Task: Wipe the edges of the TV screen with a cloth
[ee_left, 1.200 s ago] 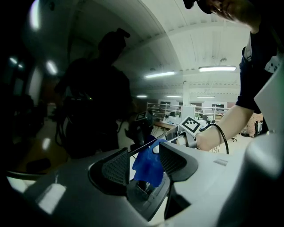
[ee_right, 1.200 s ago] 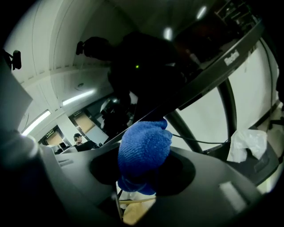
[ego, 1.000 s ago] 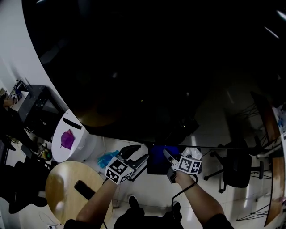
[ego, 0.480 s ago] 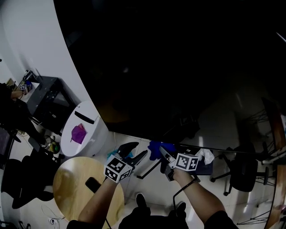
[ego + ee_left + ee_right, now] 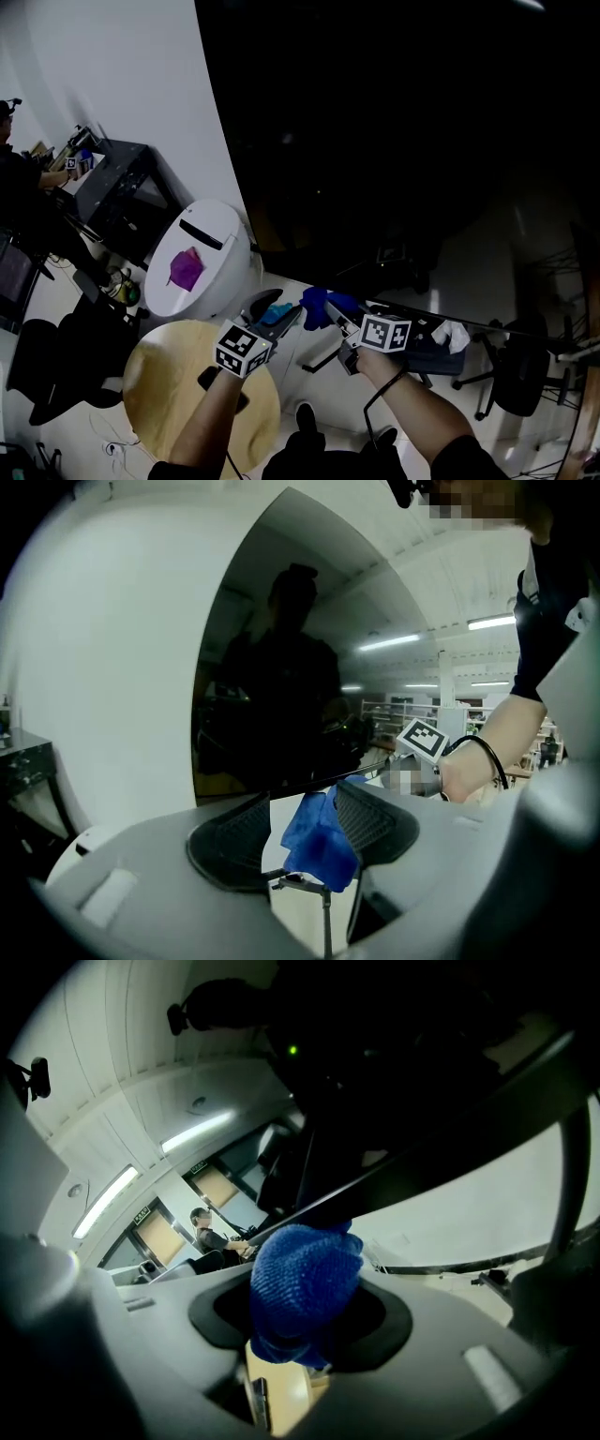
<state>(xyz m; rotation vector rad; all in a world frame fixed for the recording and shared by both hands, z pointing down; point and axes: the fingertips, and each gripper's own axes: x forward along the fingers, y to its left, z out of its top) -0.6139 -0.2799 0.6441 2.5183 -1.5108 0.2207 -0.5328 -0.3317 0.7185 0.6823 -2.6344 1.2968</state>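
Right gripper clamped the bunched blue cloth, which hid its pads, against the lower edge of the TV near the left corner. Left gripper stood partly open just beside it. Cloth showed between its jaws, but contact was unclear. The dark screen was cut off above and right.

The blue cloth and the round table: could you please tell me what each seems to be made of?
Blue cloth: likely microfibre or knitted fabric, matte; a fine looped weave shows up close.
Round table: probably wood or wood-look laminate, smooth with a slight sheen; pale tan top, grain too faint to confirm.
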